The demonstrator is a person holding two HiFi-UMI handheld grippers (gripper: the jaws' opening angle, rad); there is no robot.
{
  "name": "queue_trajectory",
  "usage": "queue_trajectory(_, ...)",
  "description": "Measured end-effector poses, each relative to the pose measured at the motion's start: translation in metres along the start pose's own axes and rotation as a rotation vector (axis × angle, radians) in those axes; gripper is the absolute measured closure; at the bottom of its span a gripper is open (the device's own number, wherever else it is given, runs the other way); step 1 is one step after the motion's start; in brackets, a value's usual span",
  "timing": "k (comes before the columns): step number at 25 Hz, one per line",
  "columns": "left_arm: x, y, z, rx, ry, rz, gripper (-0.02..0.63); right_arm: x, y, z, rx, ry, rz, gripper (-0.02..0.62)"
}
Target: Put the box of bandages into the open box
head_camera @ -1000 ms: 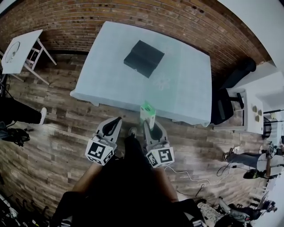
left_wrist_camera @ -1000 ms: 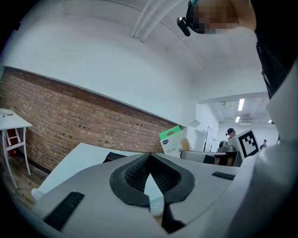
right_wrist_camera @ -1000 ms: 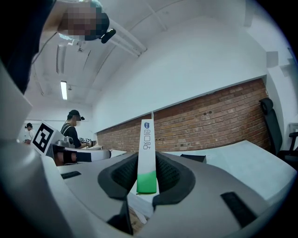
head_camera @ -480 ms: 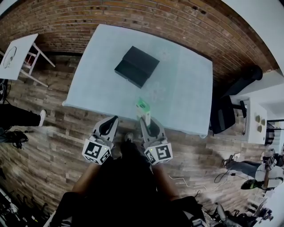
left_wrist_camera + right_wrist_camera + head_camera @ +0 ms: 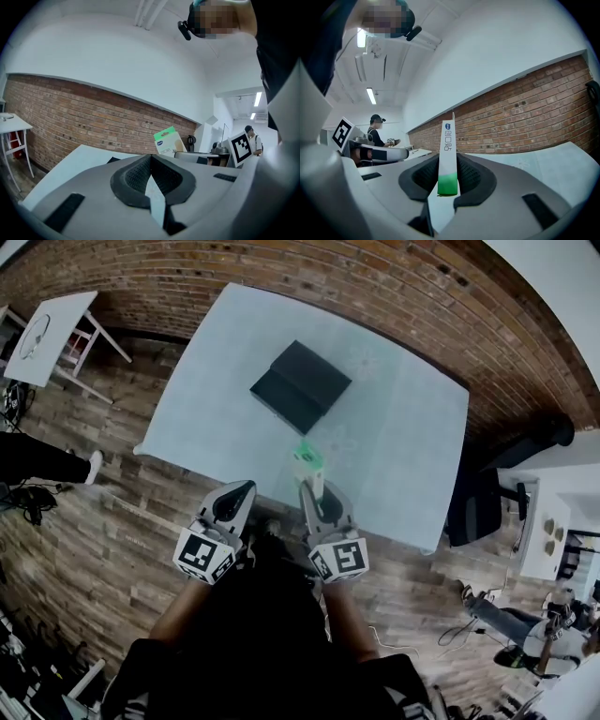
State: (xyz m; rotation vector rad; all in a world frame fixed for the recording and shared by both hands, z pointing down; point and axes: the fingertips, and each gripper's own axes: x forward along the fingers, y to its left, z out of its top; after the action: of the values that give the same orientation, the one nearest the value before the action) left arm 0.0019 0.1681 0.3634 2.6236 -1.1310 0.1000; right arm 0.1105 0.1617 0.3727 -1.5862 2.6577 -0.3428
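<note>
A red brick wall (image 5: 281, 277) is running along the far side. Wooden plank flooring (image 5: 112, 512) is stretching underneath. A pale table (image 5: 403, 446) is standing centrally, a small white side table (image 5: 56, 329) far left, a black chair (image 5: 473, 507) right. Ceiling strip lights (image 5: 371, 96) are glowing.

— What's around the pale tabletop (image 5: 403, 437)?
— A brick wall (image 5: 281, 277) behind it and wooden floor (image 5: 103, 521) all round.
— Any furniture?
— A small white table (image 5: 52, 334) at the left and a black chair (image 5: 473, 507) at the right.

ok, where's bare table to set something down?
The table is bare right of the black box and along the near edge left of the bandage box. Only the black box takes up room, left of centre.
</note>
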Motion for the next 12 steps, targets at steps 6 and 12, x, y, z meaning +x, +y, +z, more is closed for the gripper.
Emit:
queue_trajectory(6,0.018,0.043,0.01,0.018,-0.009,0.01,0.575,0.031,-0.012,-0.006,-0.014,0.015,-0.027,0.491)
queue_trajectory(12,0.047,0.086,0.025,0.017,-0.026,-0.035,0.575,0.063,-0.022,-0.008,-0.046,0.053,-0.075,0.491)
